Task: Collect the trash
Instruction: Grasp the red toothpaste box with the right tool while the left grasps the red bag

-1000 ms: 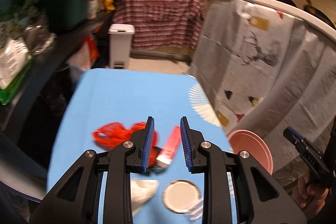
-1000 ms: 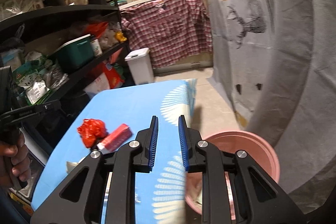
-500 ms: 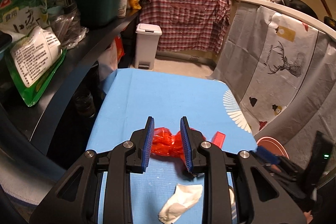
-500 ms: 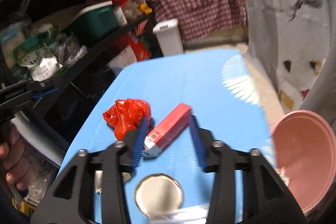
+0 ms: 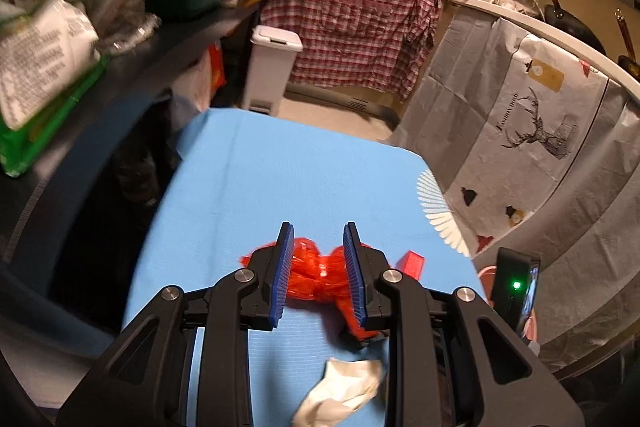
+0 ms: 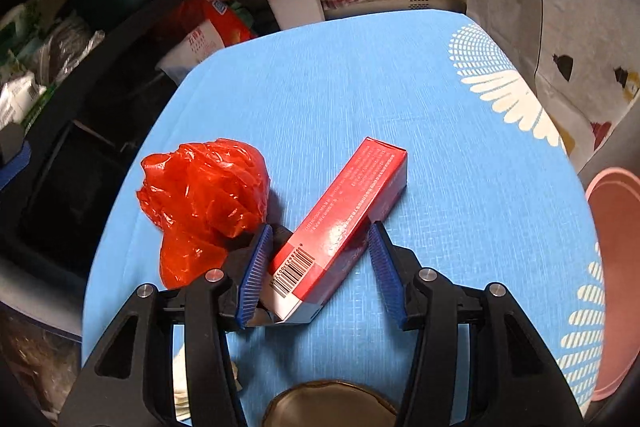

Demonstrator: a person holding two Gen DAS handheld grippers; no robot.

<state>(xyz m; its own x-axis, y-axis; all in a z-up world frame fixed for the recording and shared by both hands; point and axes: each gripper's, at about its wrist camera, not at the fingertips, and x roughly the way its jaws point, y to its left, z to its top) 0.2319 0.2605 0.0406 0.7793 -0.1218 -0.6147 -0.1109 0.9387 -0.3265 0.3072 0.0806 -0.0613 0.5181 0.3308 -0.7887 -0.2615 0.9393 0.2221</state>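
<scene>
Trash lay scattered on a blue tablecloth [image 6: 400, 75]: red carton [image 6: 340, 227] flat and slantwise, crumpled red plastic bag [image 6: 204, 199] just beside it on the left, a white tissue [image 5: 340, 391] nearer the camera, a round lid [image 6: 332, 403] at the frame's bottom edge. Right gripper [image 6: 316, 259] astride the carton's barcode end, jaws just widened, left pad close against the box, right pad clear of it, so nothing clamped yet. Left gripper [image 5: 316, 275] lowered over the bag, fingers parted with the bag showing between them, contact impossible to confirm through the blur. Judged as the pickup step; next, presumably, closing squarely on the carton's narrow sides, lifting, and carrying toward the pink bin [image 6: 616, 259] off the table's right edge. Beyond: cluttered dark shelves [image 5: 120, 75] at left, a white pedal bin [image 5: 272, 67] on the floor, a plaid cloth [image 5: 352, 27] hung below the counter, a deer-print sheet [image 5: 532, 131] at right.
</scene>
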